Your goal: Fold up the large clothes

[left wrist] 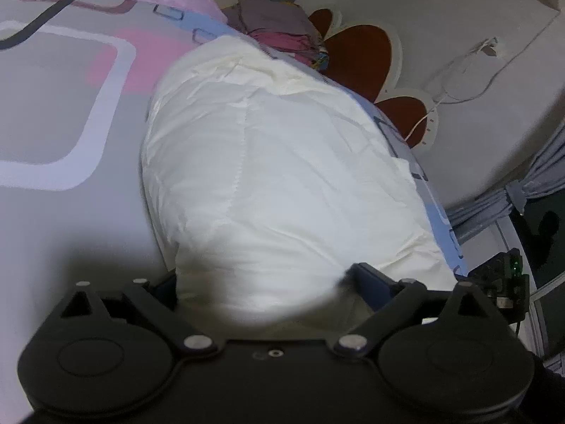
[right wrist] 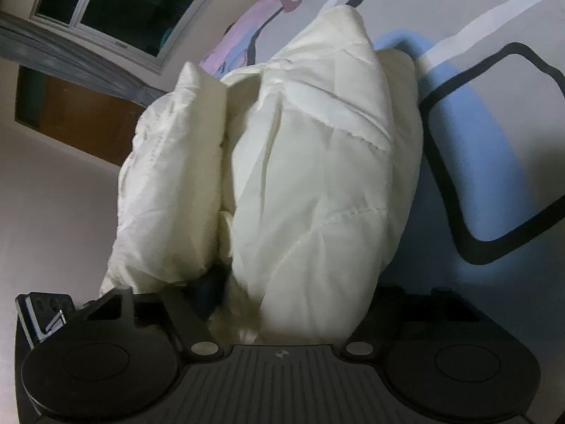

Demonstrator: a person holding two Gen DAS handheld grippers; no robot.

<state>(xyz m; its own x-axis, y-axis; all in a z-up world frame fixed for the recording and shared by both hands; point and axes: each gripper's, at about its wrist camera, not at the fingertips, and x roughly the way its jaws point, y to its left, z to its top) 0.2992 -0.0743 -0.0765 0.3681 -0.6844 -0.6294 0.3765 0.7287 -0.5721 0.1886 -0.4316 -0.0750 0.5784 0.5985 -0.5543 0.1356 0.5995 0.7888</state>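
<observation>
A puffy cream-white padded jacket lies on a bed sheet with grey, pink and blue rounded squares. In the left wrist view its near end bulges between the two fingers of my left gripper, which stand wide apart around it. In the right wrist view the same jacket is bunched and lifted in two thick folds, and my right gripper is buried under the fabric; its fingertips are hidden, so its grip is unclear.
A pile of pink and brown clothes lies at the far end of the bed. A headboard with brown heart shapes and a white cable are on the right. A dark window and grey curtain show at upper left.
</observation>
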